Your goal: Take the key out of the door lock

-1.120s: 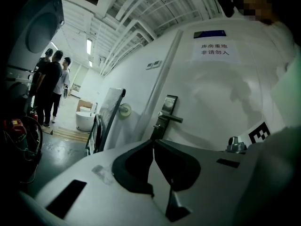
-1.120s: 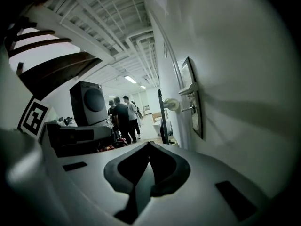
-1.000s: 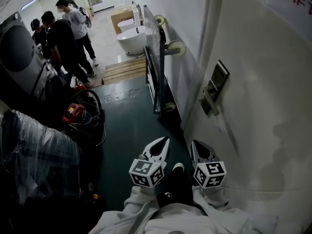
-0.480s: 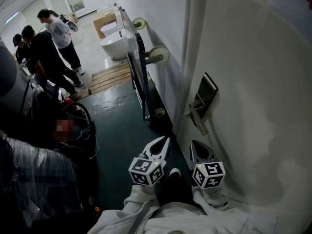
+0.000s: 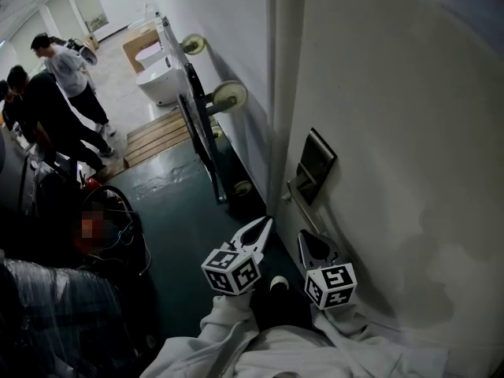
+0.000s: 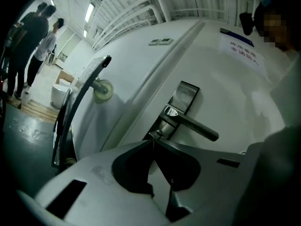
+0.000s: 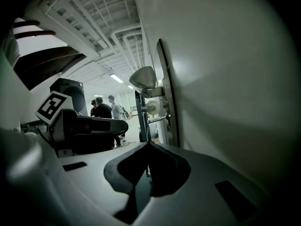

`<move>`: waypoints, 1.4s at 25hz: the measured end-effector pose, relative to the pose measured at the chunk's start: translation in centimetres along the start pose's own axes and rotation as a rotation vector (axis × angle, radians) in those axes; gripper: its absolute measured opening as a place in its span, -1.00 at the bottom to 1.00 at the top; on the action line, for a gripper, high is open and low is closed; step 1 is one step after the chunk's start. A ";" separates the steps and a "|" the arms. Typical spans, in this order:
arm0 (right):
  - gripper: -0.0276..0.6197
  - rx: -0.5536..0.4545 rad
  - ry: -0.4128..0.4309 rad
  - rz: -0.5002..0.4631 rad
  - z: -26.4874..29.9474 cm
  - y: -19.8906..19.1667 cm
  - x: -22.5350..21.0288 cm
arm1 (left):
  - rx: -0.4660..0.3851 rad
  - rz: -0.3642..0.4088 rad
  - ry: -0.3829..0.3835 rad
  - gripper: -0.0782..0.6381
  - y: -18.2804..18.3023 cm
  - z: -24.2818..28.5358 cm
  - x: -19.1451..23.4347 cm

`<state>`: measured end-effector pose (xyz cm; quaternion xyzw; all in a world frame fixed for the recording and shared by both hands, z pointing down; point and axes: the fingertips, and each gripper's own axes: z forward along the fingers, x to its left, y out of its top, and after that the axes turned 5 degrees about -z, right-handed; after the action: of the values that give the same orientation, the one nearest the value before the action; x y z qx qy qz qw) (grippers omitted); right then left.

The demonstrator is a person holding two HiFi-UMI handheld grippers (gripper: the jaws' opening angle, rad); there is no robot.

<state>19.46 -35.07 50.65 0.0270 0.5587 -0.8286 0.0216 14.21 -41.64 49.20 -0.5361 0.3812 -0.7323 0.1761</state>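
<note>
Approach step; you're not on key yet. Left gripper (image 6: 153,142): jaws pressed together, empty, tips close to key (image 6: 156,134), which sits in lock under lever handle (image 6: 193,125). Right gripper (image 7: 148,145): jaws together too, empty, beside door (image 5: 409,132). Next: spread left jaws, pinch key head, pull straight out.

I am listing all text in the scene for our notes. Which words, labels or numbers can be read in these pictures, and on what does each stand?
Sign on the door: two rows of characters, too blurred to read.
Marker cubes: black-and-white square patterns only, no words.
Lock plate: no brand or number shows.
No other text can be made out.
</note>
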 end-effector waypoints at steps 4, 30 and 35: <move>-0.76 -0.002 -0.029 0.004 0.2 0.1 -0.5 | 0.010 -0.102 -0.039 -0.72 0.0 1.4 0.3; -0.75 -0.013 -0.394 0.140 -0.7 0.7 0.0 | 0.313 -0.803 -0.385 -0.37 0.0 7.0 -0.5; -0.75 -0.014 -0.457 0.168 -1.1 0.5 -0.3 | 0.362 -0.779 -0.356 -0.66 -0.2 7.4 0.0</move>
<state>19.84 -34.28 49.81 -0.1153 0.5409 -0.8045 0.2164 21.04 -44.23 50.37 -0.7174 -0.0190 -0.6952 0.0413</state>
